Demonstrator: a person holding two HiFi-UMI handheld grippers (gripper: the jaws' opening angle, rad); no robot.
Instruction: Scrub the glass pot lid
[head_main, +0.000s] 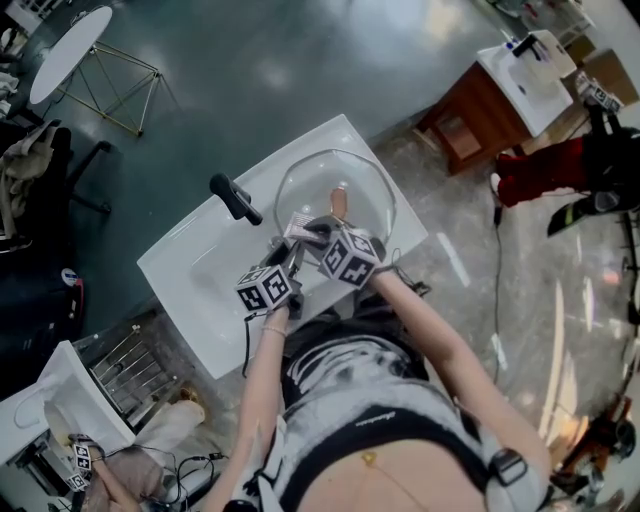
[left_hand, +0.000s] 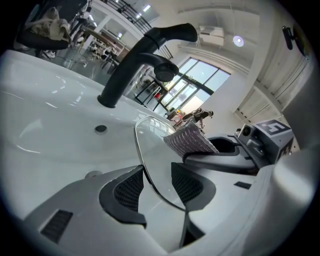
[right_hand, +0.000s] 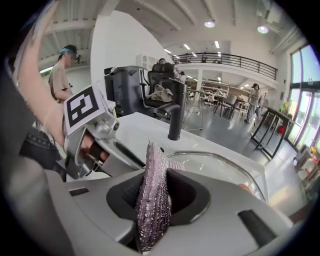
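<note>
The clear glass pot lid (head_main: 345, 180) hangs tilted over the white sink (head_main: 190, 275), with a small tan knob at its middle. My left gripper (head_main: 290, 255) grips the lid's near rim. In the left gripper view the rim (left_hand: 150, 150) runs between the two pads (left_hand: 129, 190) of the left gripper (left_hand: 157, 186). My right gripper (head_main: 312, 232) is shut on a purple-grey scrub cloth (head_main: 300, 225) lying against the lid's near face. The cloth (right_hand: 152, 175) stands up out of the right gripper (right_hand: 152, 197), with the lid (right_hand: 215, 167) just beyond it.
A black faucet (head_main: 235, 197) rises at the sink's far left, and the drain hole (left_hand: 101, 128) shows behind the lid. A wire rack (head_main: 130, 375) sits at lower left, a second sink on a wooden cabinet (head_main: 520, 85) at upper right. A person (right_hand: 60, 80) stands in the background.
</note>
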